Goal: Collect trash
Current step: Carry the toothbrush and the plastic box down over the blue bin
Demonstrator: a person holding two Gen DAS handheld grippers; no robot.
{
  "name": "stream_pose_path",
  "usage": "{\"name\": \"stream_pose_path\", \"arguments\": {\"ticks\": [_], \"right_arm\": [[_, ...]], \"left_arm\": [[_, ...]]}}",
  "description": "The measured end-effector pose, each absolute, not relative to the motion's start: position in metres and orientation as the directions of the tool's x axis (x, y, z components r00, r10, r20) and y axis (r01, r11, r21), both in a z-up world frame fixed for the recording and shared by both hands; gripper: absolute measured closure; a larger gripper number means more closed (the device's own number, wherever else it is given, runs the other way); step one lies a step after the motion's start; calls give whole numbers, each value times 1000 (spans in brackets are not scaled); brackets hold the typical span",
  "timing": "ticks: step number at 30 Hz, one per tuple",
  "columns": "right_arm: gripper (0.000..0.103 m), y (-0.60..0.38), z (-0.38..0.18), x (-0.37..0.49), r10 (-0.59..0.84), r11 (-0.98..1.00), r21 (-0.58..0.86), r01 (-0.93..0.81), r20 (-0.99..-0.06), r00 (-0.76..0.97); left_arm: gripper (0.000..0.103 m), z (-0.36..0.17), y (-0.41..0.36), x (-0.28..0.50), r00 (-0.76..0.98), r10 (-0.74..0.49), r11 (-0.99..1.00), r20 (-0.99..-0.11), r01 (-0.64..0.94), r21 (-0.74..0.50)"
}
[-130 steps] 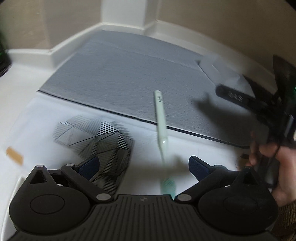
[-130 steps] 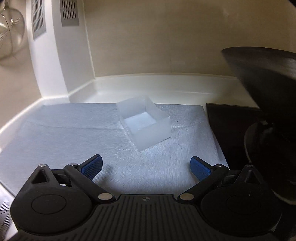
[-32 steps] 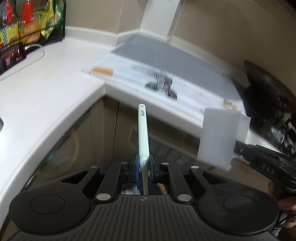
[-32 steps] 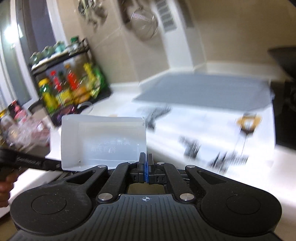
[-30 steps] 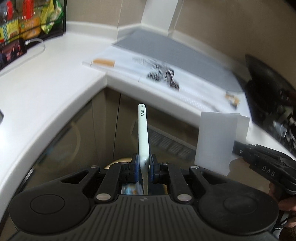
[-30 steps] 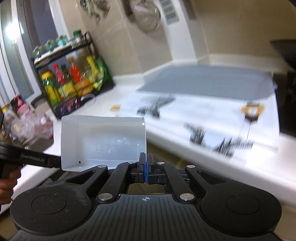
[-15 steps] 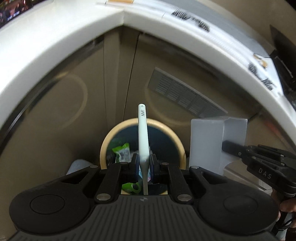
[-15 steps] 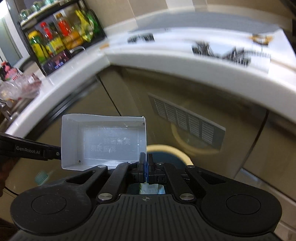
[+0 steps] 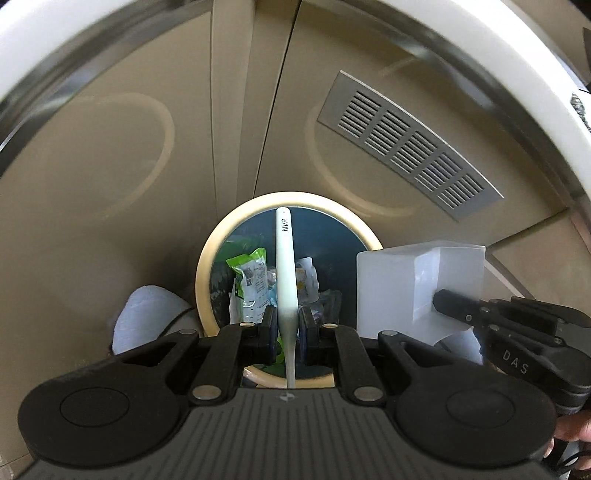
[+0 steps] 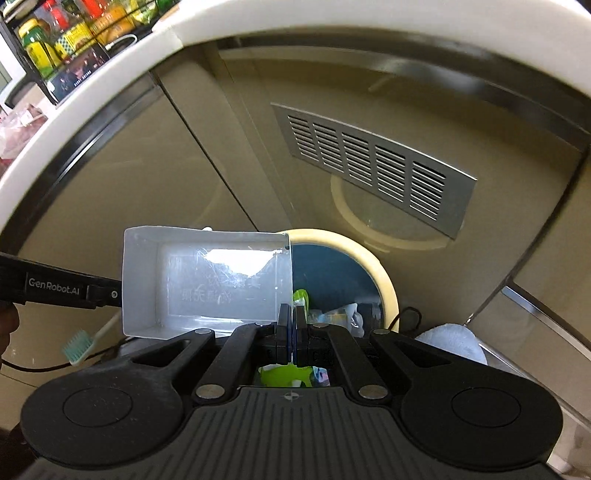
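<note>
My left gripper (image 9: 287, 325) is shut on a pale green toothbrush (image 9: 285, 266), handle pointing forward over the round trash bin (image 9: 207, 266). Its brush head (image 10: 77, 345) shows at lower left in the right wrist view. My right gripper (image 10: 291, 328) is shut on the wall of a translucent white plastic box (image 10: 207, 284), held beside the bin (image 10: 384, 280). The box also shows in the left wrist view (image 9: 402, 284). The bin has a cream rim, a dark blue inside and several wrappers in it.
Beige cabinet doors with a metal vent grille (image 9: 406, 144) stand behind the bin. The white countertop edge (image 10: 110, 85) arches overhead, with a rack of bottles (image 10: 70, 33) on it. A white cloth bundle (image 9: 147, 317) lies beside the bin.
Both grippers have come down from the countertop to floor level. The bin now fills the middle of both views, closer than half a second ago. Both grips are unchanged.
</note>
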State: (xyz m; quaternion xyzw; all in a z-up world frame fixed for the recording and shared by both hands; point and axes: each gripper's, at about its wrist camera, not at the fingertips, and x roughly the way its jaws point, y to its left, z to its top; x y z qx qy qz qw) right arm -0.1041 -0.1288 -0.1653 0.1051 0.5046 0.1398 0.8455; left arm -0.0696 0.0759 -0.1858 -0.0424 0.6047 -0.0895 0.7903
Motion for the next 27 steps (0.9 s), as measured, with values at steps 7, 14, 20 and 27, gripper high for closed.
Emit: {"name": "stream_pose_path", "arguments": {"ticks": [7, 14, 20, 27], "right_arm": [[103, -123, -180, -89, 318, 948, 297, -116, -848, 424], [103, -120, -195, -76, 296, 955, 279, -101, -873, 387], [103, -115, -210, -65, 279, 960, 260, -100, -891, 359], [102, -106, -226, -54, 259, 966, 242, -95, -911, 319]], "left_arm": [[91, -204, 72, -53, 220, -185, 982, -958, 81, -172], [91, -225, 66, -40, 187, -164, 985, -968, 78, -152], [91, -246, 60, -30, 155, -131, 989, -979, 92, -118], [91, -267, 53, -21, 132, -90, 991, -987, 106, -77]]}}
